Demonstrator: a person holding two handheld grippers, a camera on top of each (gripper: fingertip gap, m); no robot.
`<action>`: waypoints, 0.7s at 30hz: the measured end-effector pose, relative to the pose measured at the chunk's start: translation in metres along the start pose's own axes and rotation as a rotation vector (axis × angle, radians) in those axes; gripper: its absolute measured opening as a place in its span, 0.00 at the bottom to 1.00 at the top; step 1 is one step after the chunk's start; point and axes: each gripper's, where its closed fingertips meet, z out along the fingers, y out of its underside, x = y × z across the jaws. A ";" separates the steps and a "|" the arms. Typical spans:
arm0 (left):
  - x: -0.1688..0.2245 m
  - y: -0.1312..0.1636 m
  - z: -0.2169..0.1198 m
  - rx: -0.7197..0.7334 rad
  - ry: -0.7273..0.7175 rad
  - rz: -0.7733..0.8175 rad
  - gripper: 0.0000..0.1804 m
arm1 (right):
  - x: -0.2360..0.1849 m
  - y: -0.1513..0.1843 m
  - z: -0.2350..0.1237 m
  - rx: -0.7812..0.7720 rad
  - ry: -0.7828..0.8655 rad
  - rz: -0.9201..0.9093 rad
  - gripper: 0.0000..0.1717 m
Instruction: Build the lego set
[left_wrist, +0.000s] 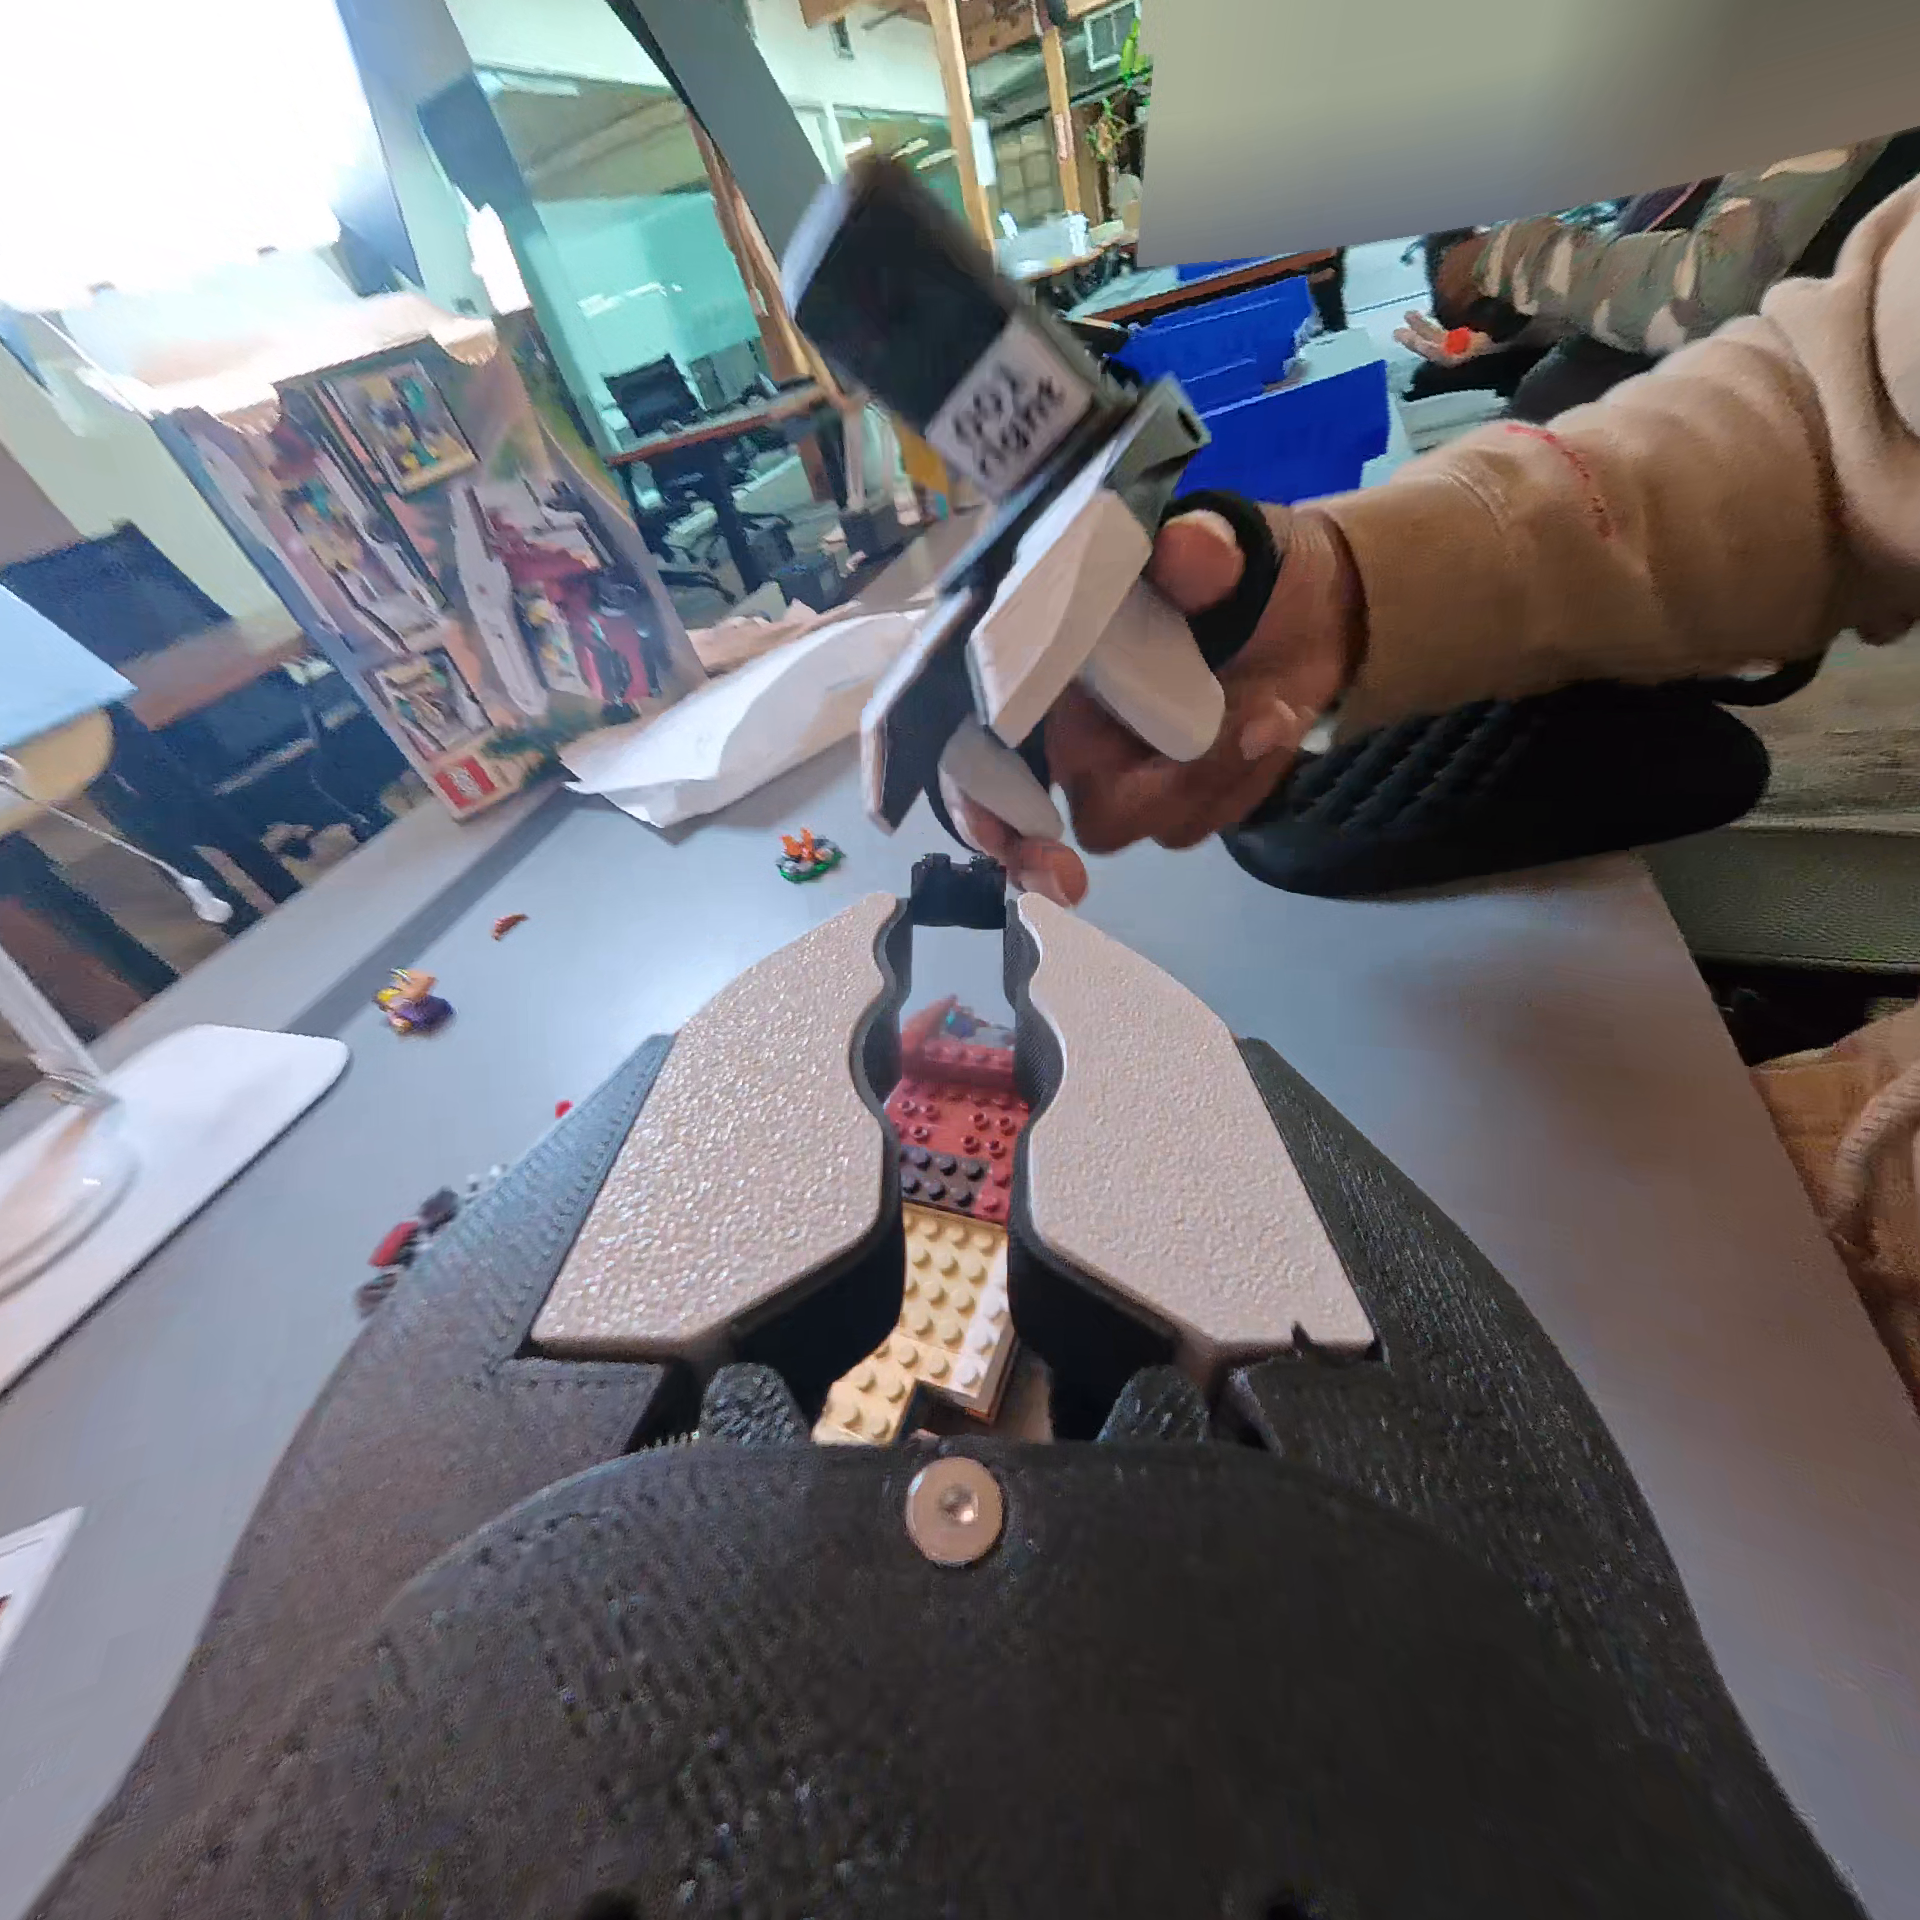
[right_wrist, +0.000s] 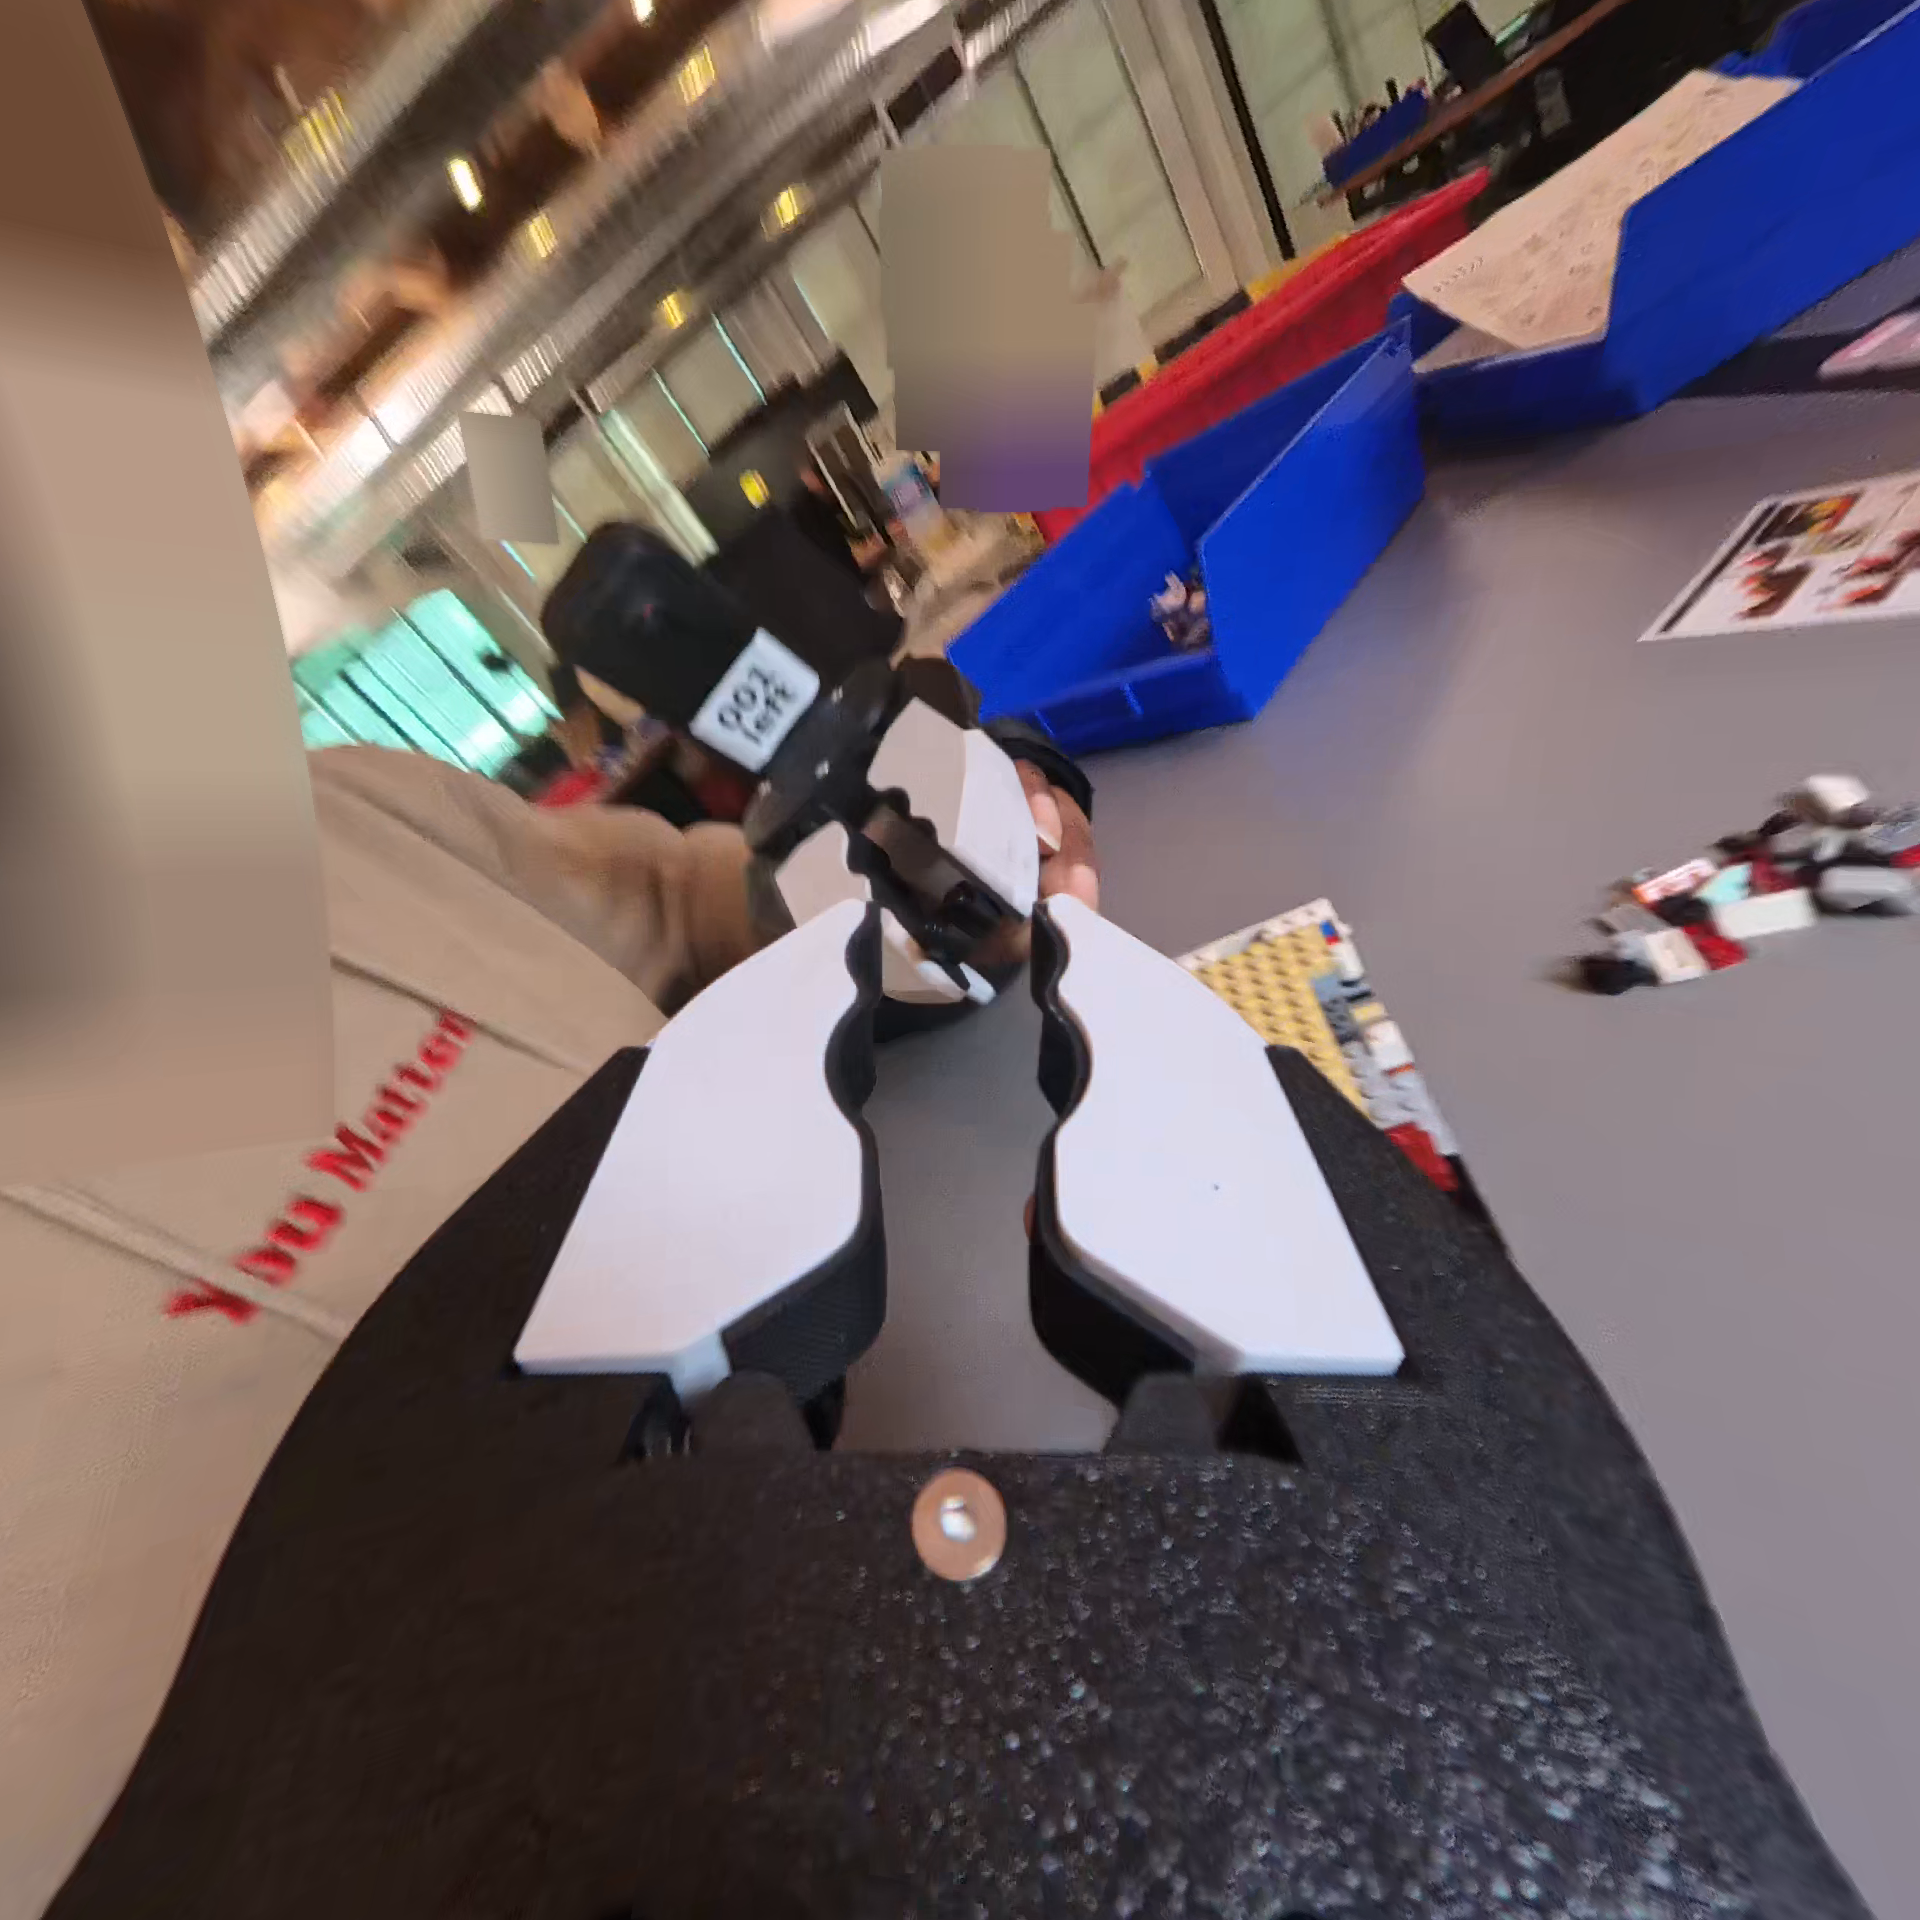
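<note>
The left gripper (left_wrist: 958, 906) has its jaws closed on a small black brick (left_wrist: 956, 891) at their tips, above a tan and dark red brick build (left_wrist: 951, 1226) on the grey bench (left_wrist: 1351, 1039). The right gripper (right_wrist: 954, 914) hovers just beyond, jaws parted and bare. A blue bin (right_wrist: 1195, 603) sits farther back.

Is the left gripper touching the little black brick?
Touching. The left wrist view shows the black brick pinched between the left gripper's fingers at their tips, held above the table.
</note>
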 end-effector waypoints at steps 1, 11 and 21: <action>0.002 0.004 0.002 -0.014 0.018 -0.017 0.09 | -0.001 0.004 -0.001 -0.070 0.032 -0.106 0.16; 0.017 0.018 0.013 -0.083 0.079 -0.009 0.09 | 0.008 0.036 0.000 -0.412 0.191 -0.559 0.12; 0.026 0.028 0.015 -0.134 0.128 -0.014 0.09 | 0.007 0.049 0.000 -0.501 0.194 -0.604 0.10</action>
